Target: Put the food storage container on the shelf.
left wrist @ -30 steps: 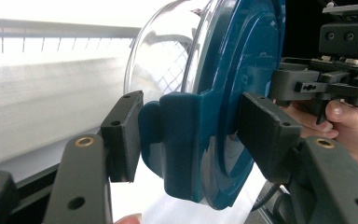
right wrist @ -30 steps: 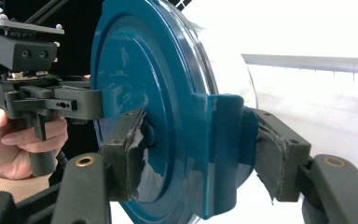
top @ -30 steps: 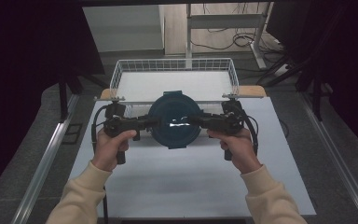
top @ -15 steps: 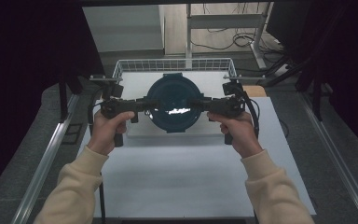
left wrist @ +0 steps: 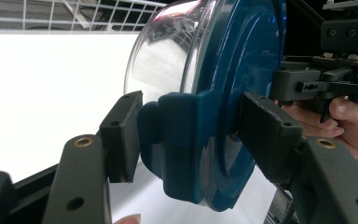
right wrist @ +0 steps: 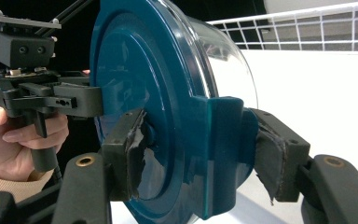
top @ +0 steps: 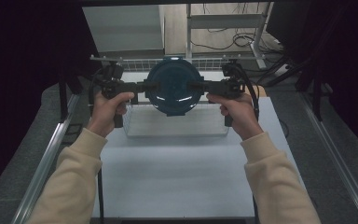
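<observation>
Lidded bowl (top: 172,86) held up betw. both grippers, tipped on edge, over wire basket (top: 175,122). Left gripper (top: 142,87) fingers clamped on left lid tab, right gripper (top: 198,87) on right tab; basket lies directly below.

High view downward over table (top: 177,163); gripper views close, facing (shared container (top: 172,88)).

Left claw (left wrist: 186,140) clamps blue lid (left wrist: 233,93) tab.

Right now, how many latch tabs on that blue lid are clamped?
2: one tab in the left gripper, the opposite tab in the right gripper. Other tabs may be hidden.
</observation>
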Available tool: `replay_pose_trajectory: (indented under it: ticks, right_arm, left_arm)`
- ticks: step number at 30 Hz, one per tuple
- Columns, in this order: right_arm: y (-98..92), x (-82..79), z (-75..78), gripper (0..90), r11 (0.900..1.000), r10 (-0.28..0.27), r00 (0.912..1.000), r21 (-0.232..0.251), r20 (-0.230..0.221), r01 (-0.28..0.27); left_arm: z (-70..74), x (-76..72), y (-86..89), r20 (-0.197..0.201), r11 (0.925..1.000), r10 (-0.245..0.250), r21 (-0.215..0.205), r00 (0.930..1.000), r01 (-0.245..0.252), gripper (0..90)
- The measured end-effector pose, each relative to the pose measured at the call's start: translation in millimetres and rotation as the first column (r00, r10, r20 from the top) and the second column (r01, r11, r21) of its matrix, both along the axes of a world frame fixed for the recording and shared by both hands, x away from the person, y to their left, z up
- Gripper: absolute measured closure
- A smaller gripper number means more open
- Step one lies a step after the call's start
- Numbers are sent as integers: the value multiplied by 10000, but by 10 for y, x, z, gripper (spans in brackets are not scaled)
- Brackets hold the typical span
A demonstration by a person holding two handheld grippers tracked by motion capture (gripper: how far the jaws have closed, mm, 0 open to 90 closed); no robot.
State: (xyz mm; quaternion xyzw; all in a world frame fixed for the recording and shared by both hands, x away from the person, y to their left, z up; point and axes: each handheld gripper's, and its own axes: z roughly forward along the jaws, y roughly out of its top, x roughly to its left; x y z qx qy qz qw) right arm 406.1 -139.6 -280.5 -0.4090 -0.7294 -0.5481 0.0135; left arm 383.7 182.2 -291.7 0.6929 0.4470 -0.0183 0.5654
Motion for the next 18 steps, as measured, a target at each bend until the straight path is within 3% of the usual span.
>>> replay_pose_trajectory:
  ticks: [8,13,18]
  right_arm:
    - [17,252,43,396,9999,-103,9996,-132,-259,99]
    - [52,474,-31,396,9998,-166,9982,-86,-580,161]
    - [68,592,-108,395,9998,-184,9956,-59,-918,179]
  left_arm:
    - [-24,298,21,-305,9998,-85,-194,9995,79,415]
    - [-107,510,58,-684,9993,38,-359,9977,-63,414]
    - [-182,609,75,-985,9994,53,-330,9951,-86,414]
